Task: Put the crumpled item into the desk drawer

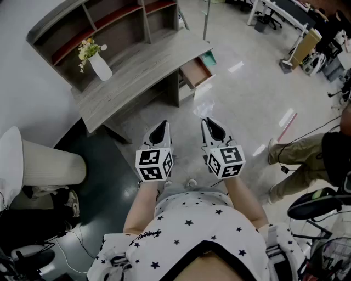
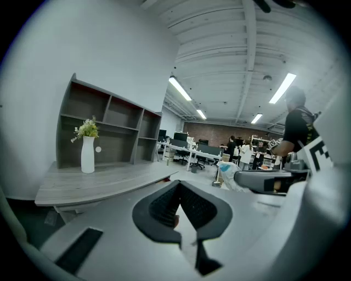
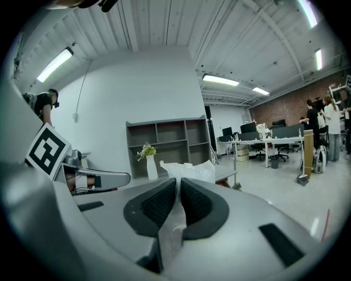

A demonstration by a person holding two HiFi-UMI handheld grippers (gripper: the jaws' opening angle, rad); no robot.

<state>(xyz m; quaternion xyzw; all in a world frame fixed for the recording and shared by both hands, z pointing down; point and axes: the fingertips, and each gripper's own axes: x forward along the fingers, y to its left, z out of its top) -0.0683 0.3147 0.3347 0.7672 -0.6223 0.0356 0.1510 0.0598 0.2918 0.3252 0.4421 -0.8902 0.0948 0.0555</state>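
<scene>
You stand on a pale floor, facing a grey desk that sits a little way ahead and to your left. You hold both grippers side by side at waist height, well short of the desk.

Your right gripper has its jaws clenched on the crumpled plastic. A thin strip of it runs down between the ribbed pads. The bunched, see-through white bulk sticks out past the jaw tips. So the plastic is in the air in front of you, well apart from the desk.

Your left gripper has its jaws pressed together at the tips, with nothing gripped between them. Seen from the head camera, it hangs just beside the right one, and the two do not touch.

The drawer is at the right end of the desk, under the top. It is pulled out and open, showing a brown inside. It lies ahead of your right gripper, with bare floor between.

On the left part of the desk stands an upright white vase holding small pale flowers. Behind it rises a set of open grey shelves against the white wall.

At the right edge of the head view you can see another person's legs in tan trousers. Farther back, the gripper views show office desks and several people standing.
</scene>
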